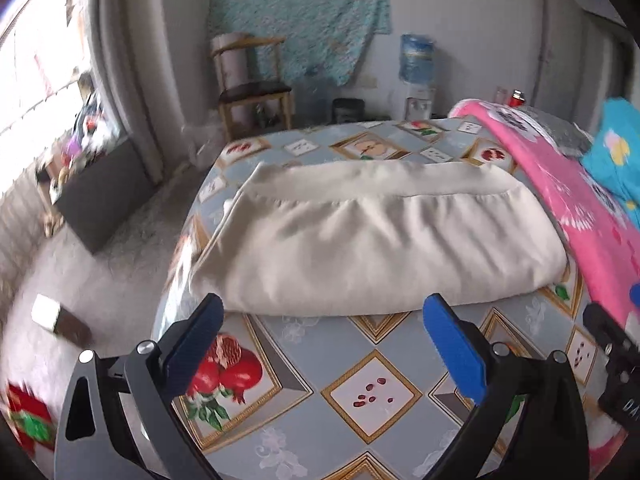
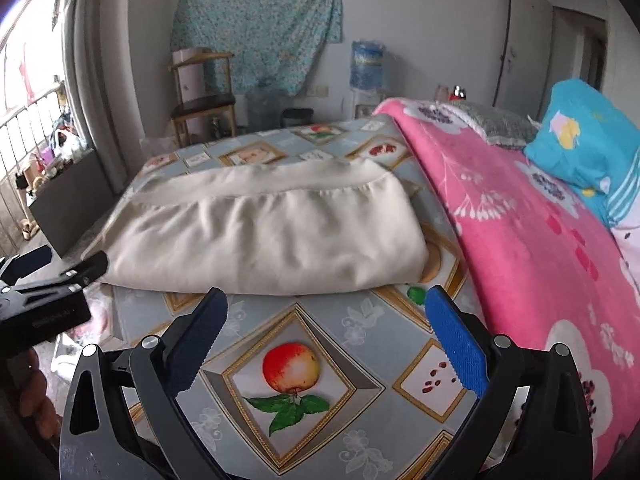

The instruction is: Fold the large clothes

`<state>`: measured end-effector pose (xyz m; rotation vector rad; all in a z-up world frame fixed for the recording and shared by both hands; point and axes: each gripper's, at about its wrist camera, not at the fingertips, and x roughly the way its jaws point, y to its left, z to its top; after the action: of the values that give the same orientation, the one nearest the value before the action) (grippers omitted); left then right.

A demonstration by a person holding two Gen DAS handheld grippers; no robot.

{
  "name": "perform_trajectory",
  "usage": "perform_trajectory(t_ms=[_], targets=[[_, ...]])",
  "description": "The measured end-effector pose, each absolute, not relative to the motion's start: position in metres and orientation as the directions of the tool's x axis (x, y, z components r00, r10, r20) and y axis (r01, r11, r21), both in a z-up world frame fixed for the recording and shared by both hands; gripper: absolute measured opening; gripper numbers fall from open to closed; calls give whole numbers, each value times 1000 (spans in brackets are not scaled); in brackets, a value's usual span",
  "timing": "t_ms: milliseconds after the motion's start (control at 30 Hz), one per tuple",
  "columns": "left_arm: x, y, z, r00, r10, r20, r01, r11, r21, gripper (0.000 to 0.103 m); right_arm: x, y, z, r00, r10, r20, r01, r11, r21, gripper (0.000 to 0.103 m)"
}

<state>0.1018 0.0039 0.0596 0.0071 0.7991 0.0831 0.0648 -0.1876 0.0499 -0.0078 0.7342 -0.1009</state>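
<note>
Both grippers hang wide open over the table, nothing between the jaws of either one. The cream garment [image 1: 372,236] lies folded into a long bundle across the patterned tablecloth [image 1: 372,396], its banded hem on the far side.

What could go wrong from here? That bundle looks thick and soft, several layers deep, so I reckon a pinch at the near edge could catch only the top layer and drag the fold open. The tablecloth is a slick-looking printed sheet; a low grab might snag it together with the cloth. And at three o'clock the pink blanket [image 2: 532,240] sits right against the garment's end, so the right gripper [image 2: 326,312] could pick that up by mistake.

Where's the cloth relative to the jaws? From the left gripper [image 1: 324,312], the near folded edge lies at twelve o'clock, just beyond the fingertips and apart from them. Same story on the right: edge at twelve, bundle stretching off toward ten, fingertips short of it. The left tool shows at nine o'clock in the right wrist view, level with the bundle's left end
</note>
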Motion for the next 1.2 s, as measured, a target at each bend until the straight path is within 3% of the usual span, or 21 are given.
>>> perform_trajectory(t_ms=[433, 1200], targets=[[117, -6, 38, 601, 133, -788, -87, 991, 101, 98, 92, -185, 26, 655, -60, -753, 80, 997, -10, 96], [119, -15, 30, 570, 83, -817, -44, 997, 70, 98, 93, -187, 26, 648, -93, -756, 95, 995, -41, 96]])
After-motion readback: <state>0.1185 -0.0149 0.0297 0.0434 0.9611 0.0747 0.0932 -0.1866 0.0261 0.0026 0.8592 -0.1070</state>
